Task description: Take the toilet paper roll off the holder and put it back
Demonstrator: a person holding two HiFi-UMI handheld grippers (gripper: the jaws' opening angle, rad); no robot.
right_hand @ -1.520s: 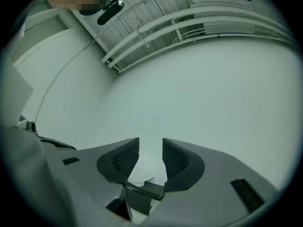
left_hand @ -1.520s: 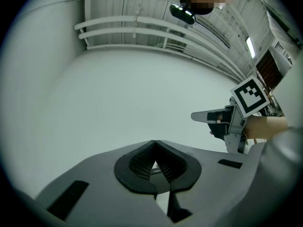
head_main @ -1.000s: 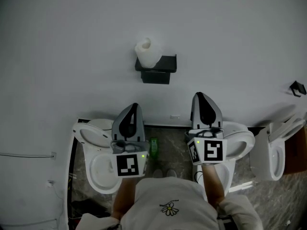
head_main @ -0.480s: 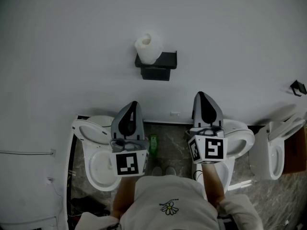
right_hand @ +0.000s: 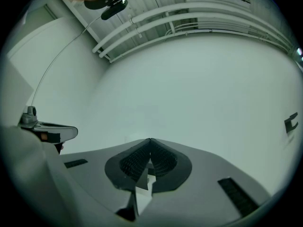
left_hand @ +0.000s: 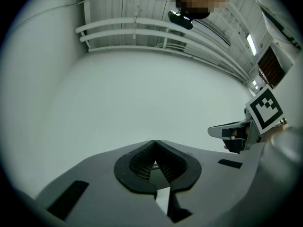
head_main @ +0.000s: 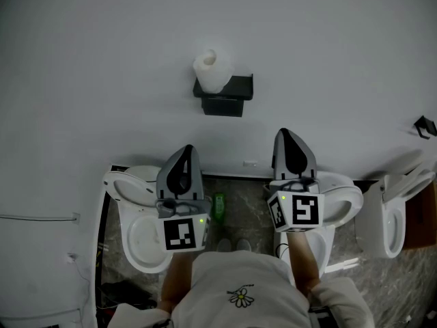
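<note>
A white toilet paper roll (head_main: 212, 70) stands upright on a black wall-mounted holder (head_main: 227, 96) in the head view, at the upper middle of a plain white wall. My left gripper (head_main: 186, 149) hangs well below it and slightly to the left, jaws shut with nothing between them. My right gripper (head_main: 286, 134) is level with it, below and right of the holder, also shut and empty. In both gripper views the closed tips (left_hand: 153, 142) (right_hand: 150, 139) face bare wall; the roll is not visible there.
White toilets (head_main: 136, 234) (head_main: 341, 200) stand on the marbled floor under my hands, another (head_main: 392, 214) at the right. A green bottle (head_main: 218, 207) stands between the first two. A small black hook (head_main: 425, 125) is on the wall at far right.
</note>
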